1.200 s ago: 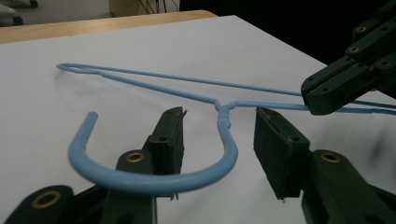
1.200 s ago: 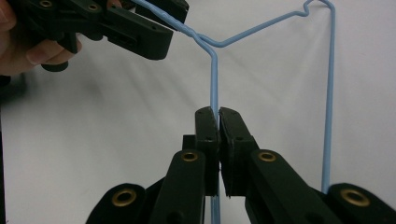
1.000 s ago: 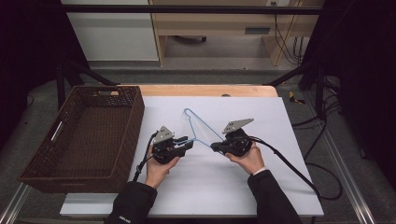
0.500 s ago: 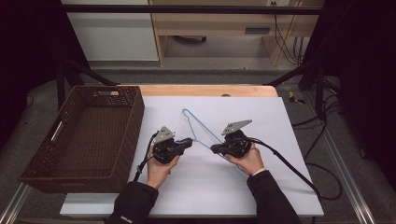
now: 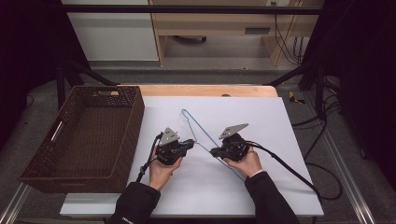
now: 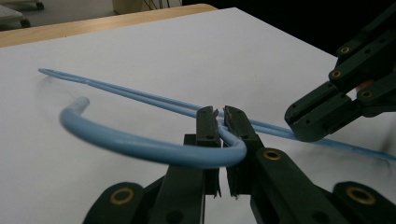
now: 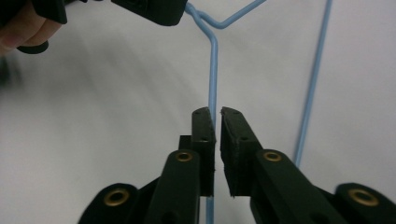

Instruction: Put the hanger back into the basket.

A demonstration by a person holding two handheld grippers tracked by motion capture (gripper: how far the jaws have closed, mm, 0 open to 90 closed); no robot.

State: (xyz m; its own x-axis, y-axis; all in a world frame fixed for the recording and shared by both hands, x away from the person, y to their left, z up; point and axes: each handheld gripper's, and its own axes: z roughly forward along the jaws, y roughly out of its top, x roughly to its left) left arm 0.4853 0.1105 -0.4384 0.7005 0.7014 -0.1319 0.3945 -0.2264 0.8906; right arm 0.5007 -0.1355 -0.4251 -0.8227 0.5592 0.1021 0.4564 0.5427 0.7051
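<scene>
While a thin light-blue wire clothes hanger [image 5: 198, 130] lay on the white table [image 5: 261, 121], right of the dark-brown woven wicker basket [image 5: 88, 135], the left gripper [image 6: 217, 122] was clamped on its hook neck; the right gripper [image 7: 215, 116] pinched its lower wire, farther right of the basket.

Light-blue wire hanger [image 5: 198, 133]: smooth, slightly glossy coated wire. Desk [image 5: 261, 121]: matt white top with a bare wooden far edge. Basket [image 5: 79, 137]: dark brown woven wicker, rough-textured. Left claw [image 6: 218, 122] and right claw [image 7: 215, 117]: matt black plastic with brass-coloured rivets.
</scene>
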